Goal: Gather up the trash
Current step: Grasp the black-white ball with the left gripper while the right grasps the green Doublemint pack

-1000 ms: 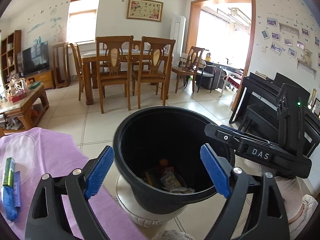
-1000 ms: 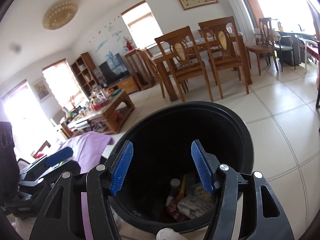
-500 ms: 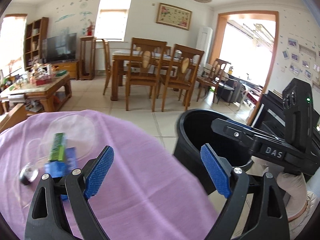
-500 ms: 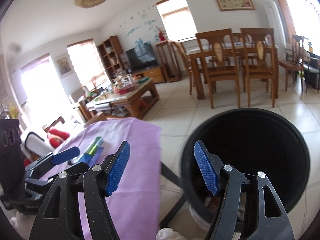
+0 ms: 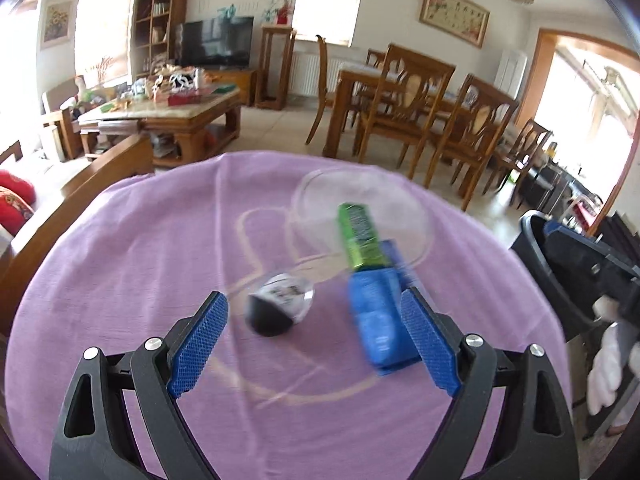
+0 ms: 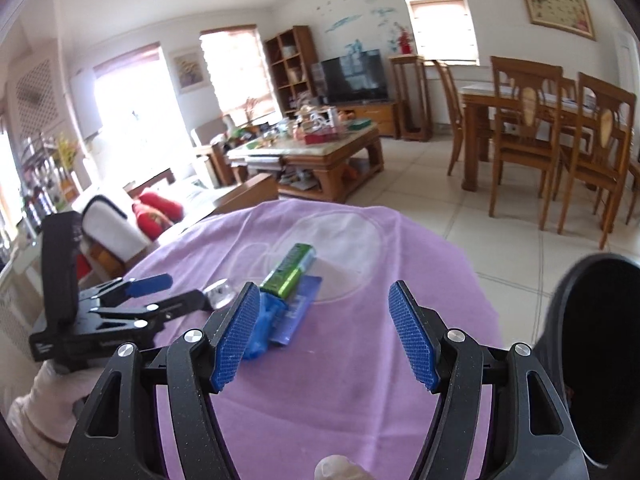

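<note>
Two black plastic grippers are seen: the left gripper [image 5: 314, 340] and the right gripper [image 6: 326, 336], each fitted with blue textured pads and silver screws. White gloves [image 5: 610, 372] are worn.

Green packet [image 5: 358, 236], blue wrapper [image 5: 378, 320], small bottle [image 5: 280, 304] on purple cloth [image 5: 140, 260]

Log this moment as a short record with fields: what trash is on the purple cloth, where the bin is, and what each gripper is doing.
surface: purple cloth
trash on cloth: green packet, blue packet, small clear cup on its side
bin: black bin, beside the cloth's right edge
left gripper: open, nothing held, above the cloth
right gripper: open, nothing held, above the cloth
</note>
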`<state>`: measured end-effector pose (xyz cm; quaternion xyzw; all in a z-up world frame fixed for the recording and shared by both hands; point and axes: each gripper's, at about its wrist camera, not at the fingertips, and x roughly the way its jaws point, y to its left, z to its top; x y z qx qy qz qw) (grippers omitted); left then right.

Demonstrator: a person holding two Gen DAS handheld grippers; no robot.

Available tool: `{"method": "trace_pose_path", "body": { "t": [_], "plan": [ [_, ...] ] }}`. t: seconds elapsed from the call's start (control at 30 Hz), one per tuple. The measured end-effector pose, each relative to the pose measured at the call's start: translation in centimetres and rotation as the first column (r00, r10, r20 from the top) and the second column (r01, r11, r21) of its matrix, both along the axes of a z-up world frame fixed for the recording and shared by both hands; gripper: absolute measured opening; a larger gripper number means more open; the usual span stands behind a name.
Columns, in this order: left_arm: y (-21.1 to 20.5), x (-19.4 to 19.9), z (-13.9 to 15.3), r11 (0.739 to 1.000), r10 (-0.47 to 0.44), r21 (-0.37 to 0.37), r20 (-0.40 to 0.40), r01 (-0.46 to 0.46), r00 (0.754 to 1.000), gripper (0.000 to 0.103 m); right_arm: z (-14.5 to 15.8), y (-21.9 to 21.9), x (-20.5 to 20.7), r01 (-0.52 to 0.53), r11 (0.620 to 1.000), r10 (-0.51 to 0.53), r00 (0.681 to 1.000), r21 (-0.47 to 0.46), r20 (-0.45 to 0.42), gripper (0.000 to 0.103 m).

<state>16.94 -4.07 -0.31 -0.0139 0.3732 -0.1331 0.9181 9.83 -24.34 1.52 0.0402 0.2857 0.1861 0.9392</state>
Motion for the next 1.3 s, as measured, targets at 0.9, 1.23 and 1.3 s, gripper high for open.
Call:
{"method": "trace_pose_path", "body": {
  "t": [0.9,1.23,1.3],
  "plan": [
    [4.1,0.6,-1.8,1.000,0.019,-0.009,-0.017,-0.019,1.000,0.041,-8.0,12.5,15.8,-0.131,0.954,0.054,0.960,-0.271,-0.276,0.061],
    [4.8,0.7,-1.3,0.999,0.022,-0.044,-0.002,-0.022,1.000,0.041,-7.7,13.7,15.8,-0.139,0.957,0.078,0.969,-0.257,-0.234,0.031],
    [4.9,0.6,-1.3,0.999,0.022,-0.047,0.004,-0.022,1.000,0.041,-6.8,13.2,15.0,-0.142,0.967,0.097,0.973,-0.213,-0.207,0.031]
  ]
}}
